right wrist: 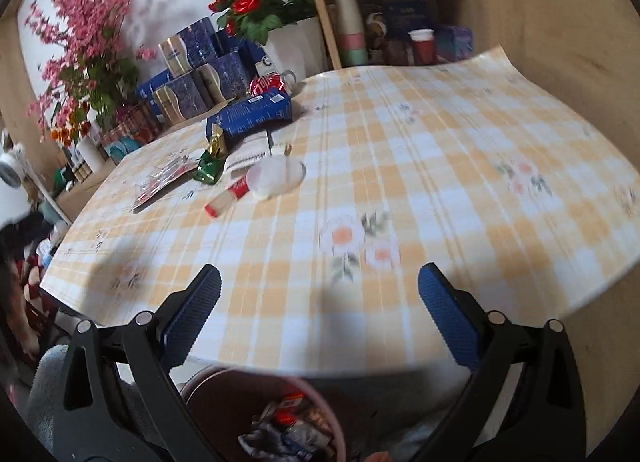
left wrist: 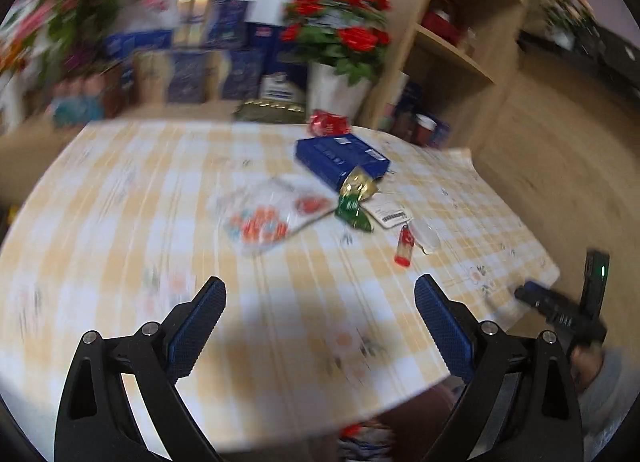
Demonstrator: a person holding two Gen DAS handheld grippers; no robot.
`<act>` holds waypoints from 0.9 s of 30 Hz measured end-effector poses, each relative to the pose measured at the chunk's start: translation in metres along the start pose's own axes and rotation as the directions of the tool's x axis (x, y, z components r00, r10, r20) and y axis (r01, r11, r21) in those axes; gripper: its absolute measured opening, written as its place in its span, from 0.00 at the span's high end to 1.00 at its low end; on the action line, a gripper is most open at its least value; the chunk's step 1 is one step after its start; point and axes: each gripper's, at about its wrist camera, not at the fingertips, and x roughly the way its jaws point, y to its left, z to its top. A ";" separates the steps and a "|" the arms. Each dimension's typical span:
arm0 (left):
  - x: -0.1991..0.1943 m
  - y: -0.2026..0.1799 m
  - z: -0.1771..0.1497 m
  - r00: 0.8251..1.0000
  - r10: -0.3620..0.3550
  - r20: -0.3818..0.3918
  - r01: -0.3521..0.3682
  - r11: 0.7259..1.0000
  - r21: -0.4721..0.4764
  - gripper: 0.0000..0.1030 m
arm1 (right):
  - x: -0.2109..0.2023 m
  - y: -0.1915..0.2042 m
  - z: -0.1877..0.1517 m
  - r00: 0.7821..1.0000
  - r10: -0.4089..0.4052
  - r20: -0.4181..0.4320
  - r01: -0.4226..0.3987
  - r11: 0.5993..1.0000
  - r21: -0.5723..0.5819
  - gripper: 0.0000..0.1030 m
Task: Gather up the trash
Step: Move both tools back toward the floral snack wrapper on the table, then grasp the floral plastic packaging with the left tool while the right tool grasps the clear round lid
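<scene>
Trash lies on the checked tablecloth: a green and gold wrapper, a clear packet with red print, a red lighter-like tube, a clear lid, a paper label and a blue box. My left gripper is open and empty, short of them. My right gripper is open and empty above the near table edge. The wrapper, tube, lid and box show far left in the right wrist view. A pink bin holding trash sits under the table edge.
Red roses in a white pot, blue boxes and pink flowers line the table's far side. A wooden shelf unit stands right. A crumpled red wrapper lies behind the blue box. The right gripper shows at the table corner.
</scene>
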 end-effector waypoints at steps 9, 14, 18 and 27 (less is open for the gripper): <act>0.114 0.035 0.061 0.986 -0.018 -0.168 0.061 0.965 0.255 0.14 | 0.042 0.012 0.034 0.999 0.031 -0.041 -0.031 1.000 0.005 0.05; 0.167 0.047 0.076 0.974 0.000 -0.228 0.070 0.951 0.302 0.21 | 0.060 0.020 0.037 0.996 0.038 -0.080 -0.041 0.999 -0.031 0.05; 0.193 0.049 0.073 0.958 0.008 -0.288 0.096 0.933 0.346 0.23 | 0.066 0.022 0.040 0.994 0.036 -0.099 -0.042 0.998 -0.051 0.05; 0.206 0.051 0.065 0.941 -0.020 -0.337 0.142 0.929 0.342 0.42 | 0.072 0.020 0.050 0.994 0.039 -0.101 -0.043 0.998 -0.039 0.05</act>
